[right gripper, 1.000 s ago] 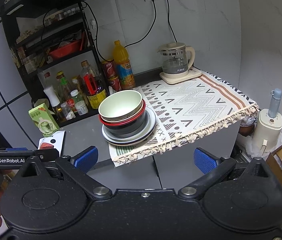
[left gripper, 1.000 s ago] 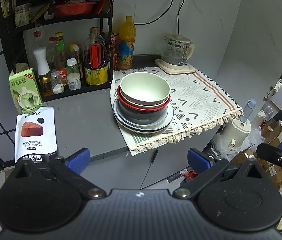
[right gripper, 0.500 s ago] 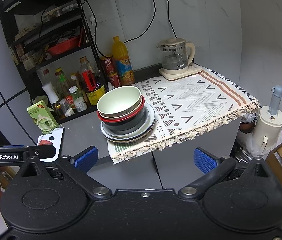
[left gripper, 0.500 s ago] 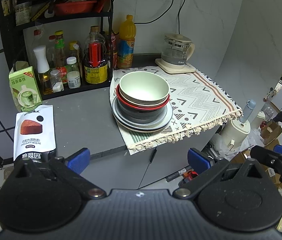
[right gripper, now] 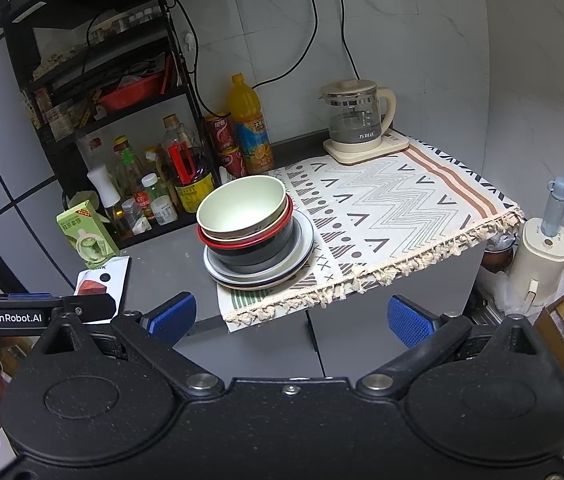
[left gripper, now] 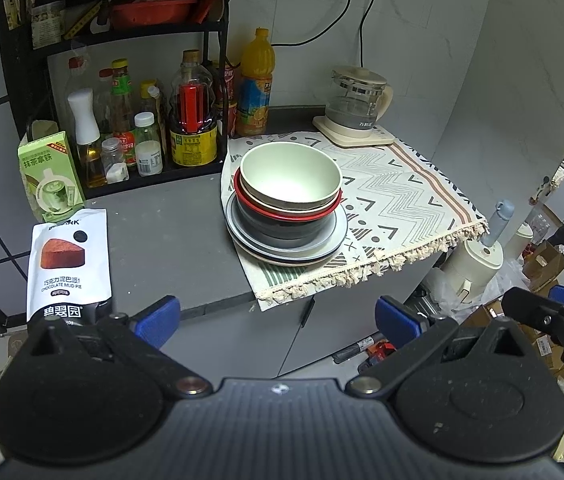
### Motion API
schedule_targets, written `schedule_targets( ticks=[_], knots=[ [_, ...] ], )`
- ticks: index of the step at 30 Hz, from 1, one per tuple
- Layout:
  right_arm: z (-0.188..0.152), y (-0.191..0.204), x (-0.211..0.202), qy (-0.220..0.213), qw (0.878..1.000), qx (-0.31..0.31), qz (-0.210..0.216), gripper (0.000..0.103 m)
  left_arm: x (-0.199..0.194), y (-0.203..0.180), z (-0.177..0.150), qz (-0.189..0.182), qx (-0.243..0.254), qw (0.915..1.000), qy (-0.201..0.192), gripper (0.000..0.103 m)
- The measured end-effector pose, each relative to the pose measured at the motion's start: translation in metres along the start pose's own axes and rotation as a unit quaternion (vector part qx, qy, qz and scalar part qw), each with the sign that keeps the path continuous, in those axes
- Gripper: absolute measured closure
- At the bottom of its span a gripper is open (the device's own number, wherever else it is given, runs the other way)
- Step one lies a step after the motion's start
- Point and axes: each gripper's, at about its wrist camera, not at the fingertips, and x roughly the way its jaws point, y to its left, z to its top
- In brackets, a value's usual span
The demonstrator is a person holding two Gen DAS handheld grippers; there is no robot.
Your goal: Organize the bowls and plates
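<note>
A stack of dishes stands on the left end of a patterned cloth (left gripper: 398,196): a pale green bowl (left gripper: 290,178) on top, a red-rimmed bowl (left gripper: 282,213) and a dark bowl (left gripper: 286,228) under it, then grey plates (left gripper: 334,236) at the bottom. The stack also shows in the right wrist view (right gripper: 242,208). My left gripper (left gripper: 278,316) is open and empty, held off the counter's front edge, short of the stack. My right gripper (right gripper: 290,316) is open and empty, also in front of the counter.
A black rack (left gripper: 122,92) with several bottles stands at the back left. A green carton (left gripper: 48,176) and a white snack bag (left gripper: 68,260) lie on the dark counter. A glass kettle (left gripper: 356,104) sits at the back right. White appliances (left gripper: 482,256) stand on the floor.
Both grippers have drifted back and slightly up from the counter; the stack looks a little farther away. Nothing on the counter has moved.
</note>
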Motion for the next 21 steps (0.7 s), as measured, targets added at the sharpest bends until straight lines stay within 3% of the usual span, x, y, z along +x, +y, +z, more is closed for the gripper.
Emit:
schedule_targets(
  ticks=[21],
  knots=[
    [0.004,-0.012,0.012,0.006,1.000,0.001,-0.007,0.000,0.022,-0.016,0.010,-0.004,0.004,0.9999,0.012,0.001]
  ],
)
